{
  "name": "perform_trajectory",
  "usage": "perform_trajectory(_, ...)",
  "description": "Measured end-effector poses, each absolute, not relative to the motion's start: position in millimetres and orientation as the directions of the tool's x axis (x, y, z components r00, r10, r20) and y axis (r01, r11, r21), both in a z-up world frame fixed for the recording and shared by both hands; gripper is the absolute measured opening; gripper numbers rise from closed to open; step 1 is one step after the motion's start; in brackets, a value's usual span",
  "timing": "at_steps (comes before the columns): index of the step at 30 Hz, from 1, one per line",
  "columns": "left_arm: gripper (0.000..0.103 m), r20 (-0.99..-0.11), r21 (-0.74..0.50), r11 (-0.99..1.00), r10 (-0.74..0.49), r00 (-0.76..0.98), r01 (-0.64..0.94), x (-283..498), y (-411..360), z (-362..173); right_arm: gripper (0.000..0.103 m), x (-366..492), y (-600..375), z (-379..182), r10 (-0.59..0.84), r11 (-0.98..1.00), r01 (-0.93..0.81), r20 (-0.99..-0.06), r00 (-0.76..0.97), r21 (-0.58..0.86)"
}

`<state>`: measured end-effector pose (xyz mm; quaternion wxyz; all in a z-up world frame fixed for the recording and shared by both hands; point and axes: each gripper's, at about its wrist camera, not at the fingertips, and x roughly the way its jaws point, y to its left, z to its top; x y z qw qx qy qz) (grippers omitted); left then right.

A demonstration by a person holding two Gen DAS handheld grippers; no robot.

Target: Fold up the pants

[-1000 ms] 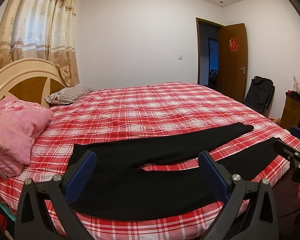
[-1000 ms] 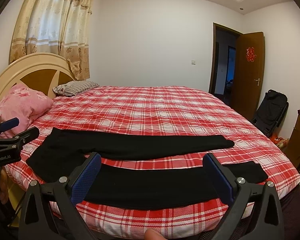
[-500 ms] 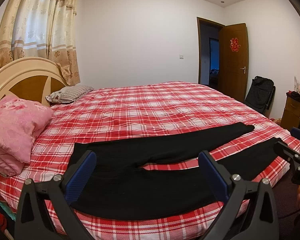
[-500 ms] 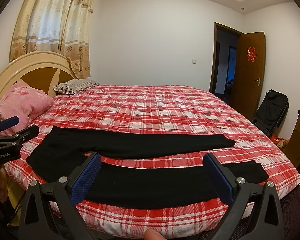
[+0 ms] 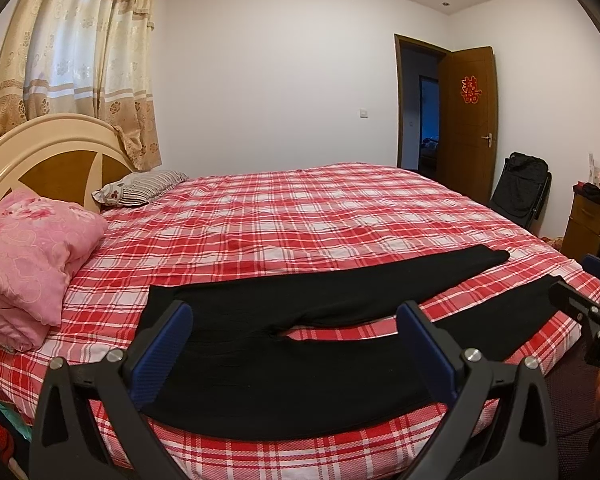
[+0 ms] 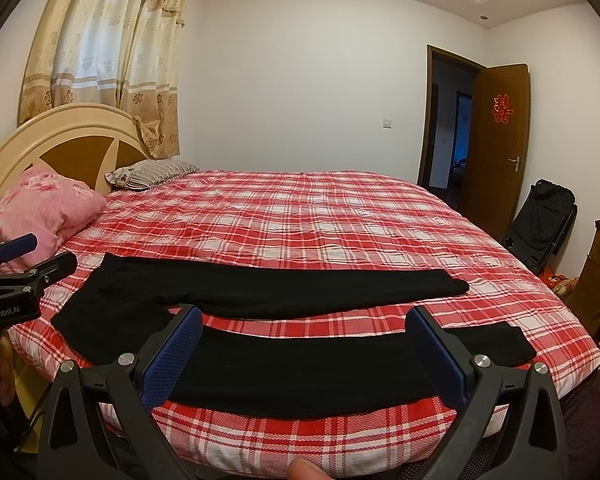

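Your left hand-held gripper [image 5: 294, 346] is covering part of the pants [image 5: 300, 364] near the waist. The picture's edge is cutting off the dresser [image 5: 596, 220], and the clutter on it is blurring.

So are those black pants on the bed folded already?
No, spread flat. The black pants lie unfolded on the bed, both legs stretched apart with checked sheet showing between them.

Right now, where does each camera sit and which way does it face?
Left wrist: on the left gripper, near the pants' waist, facing across the bed; the right gripper shows at right.
Right wrist: on the right gripper, nearer the cuffs; left gripper at left, a fingertip below.
Shared: pants, bed, door.
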<state>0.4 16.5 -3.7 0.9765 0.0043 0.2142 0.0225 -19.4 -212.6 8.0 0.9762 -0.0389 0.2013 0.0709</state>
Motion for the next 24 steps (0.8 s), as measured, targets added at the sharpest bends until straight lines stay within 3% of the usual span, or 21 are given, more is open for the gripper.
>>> perform_trajectory(15, 0.103, -0.44, 0.005, 0.999, 0.039, 0.897, -0.041, 6.4, 19.7, -11.7, 0.102, -13.7, -209.8, 1.7, 0.128, 0.986, -0.162, -0.417, 0.9, -0.048)
perform_trajectory(19, 0.103, -0.493, -0.013, 0.999, 0.025, 0.87, -0.036, 24.3, 33.3, -26.8, 0.102, -3.0, -209.8, -9.2, 0.176, 0.979, -0.203, -0.447, 0.877, -0.011)
perform_trajectory(24, 0.103, -0.532, 0.03, 0.99, 0.13, 0.837, -0.135, 60.0, 90.0, -45.0, 0.102, 18.9, -217.5, -29.2, 0.198, 0.976, -0.215, -0.5, 0.843, 0.024)
